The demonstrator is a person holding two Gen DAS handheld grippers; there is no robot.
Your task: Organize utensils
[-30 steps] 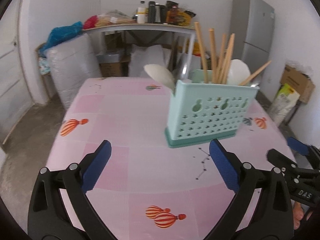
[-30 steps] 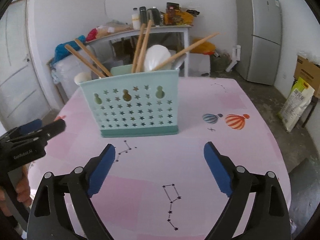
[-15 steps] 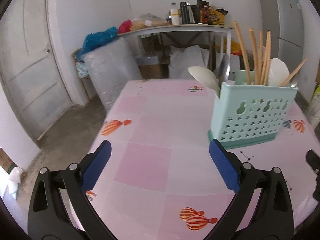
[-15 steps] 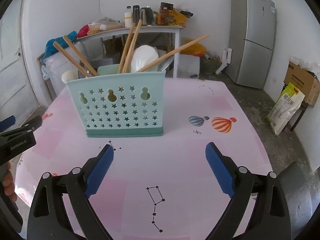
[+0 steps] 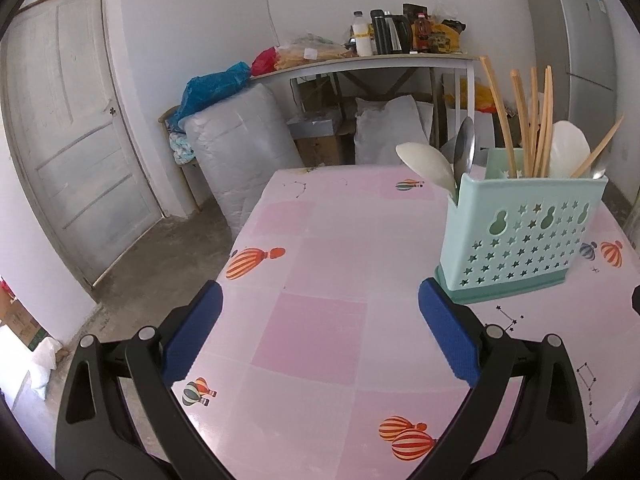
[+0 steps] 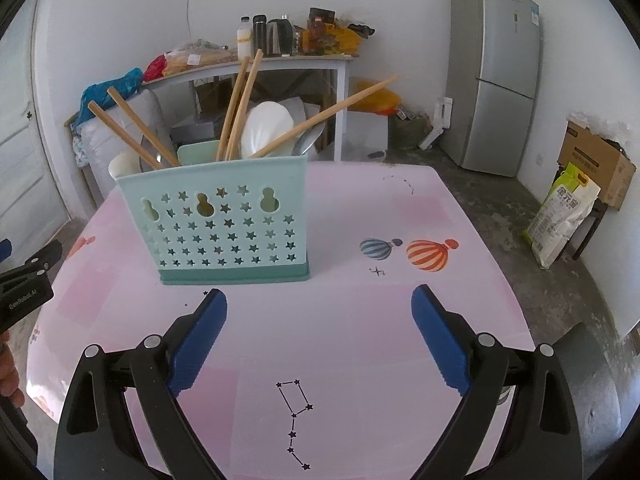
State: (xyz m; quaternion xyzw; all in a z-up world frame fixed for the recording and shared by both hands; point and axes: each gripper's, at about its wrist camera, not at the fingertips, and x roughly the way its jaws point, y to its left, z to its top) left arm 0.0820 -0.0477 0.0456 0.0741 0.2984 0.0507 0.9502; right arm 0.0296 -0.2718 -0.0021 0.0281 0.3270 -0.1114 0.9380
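A mint-green utensil holder (image 5: 520, 236) (image 6: 228, 224) with star cut-outs stands upright on the pink table (image 5: 340, 264) (image 6: 360, 320). It holds several wooden chopsticks (image 5: 532, 120) (image 6: 236, 104), white spoons (image 5: 428, 166) (image 6: 266, 128) and a metal spoon (image 5: 464, 144). My left gripper (image 5: 320, 332) hovers open over the table, left of the holder, with nothing between its fingers. My right gripper (image 6: 320, 332) is open and empty too, just in front of the holder. The left gripper's body (image 6: 26, 280) shows at the right wrist view's left edge.
Behind the table stand a cluttered side table (image 5: 380, 60) with bottles, wrapped bundles (image 5: 236, 152) and a grey fridge (image 6: 496, 80). A door (image 5: 68, 128) is at the left. A cardboard box (image 6: 596, 160) and a bag (image 6: 564, 216) sit on the floor at the right.
The left gripper has swung left and back, so the holder now sits at its right instead of centre. The right gripper shifted slightly right. Both stay open.
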